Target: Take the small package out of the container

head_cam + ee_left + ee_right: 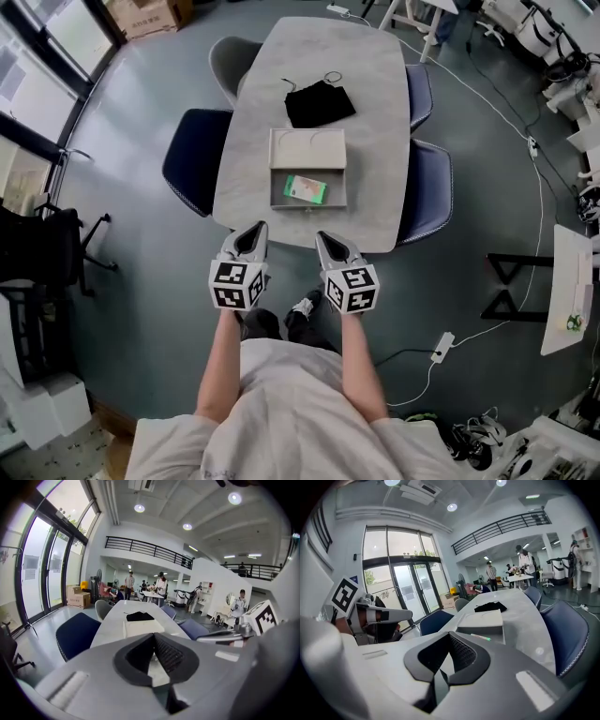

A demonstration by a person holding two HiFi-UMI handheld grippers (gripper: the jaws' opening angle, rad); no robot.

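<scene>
An open shallow grey container [277, 190] lies on the near half of the grey table [375, 141], its lid [307, 147] folded back. Inside it rests a small green package [306, 188]. Both grippers hover just off the table's near edge, short of the container. My left gripper [253, 232] and right gripper [329, 241] have their jaws together with nothing between them. From the left gripper view the container [143, 626] appears beyond the shut tips [153, 638]. In the right gripper view a green edge of the package [481, 637] peeks past the shut tips [449, 638].
A black cloth item [319, 102] lies on the table beyond the container. Chairs stand around the table: dark blue [195, 159] and grey [231, 60] on the left, two blue [427, 187] on the right. A power strip [441, 347] and cable lie on the floor.
</scene>
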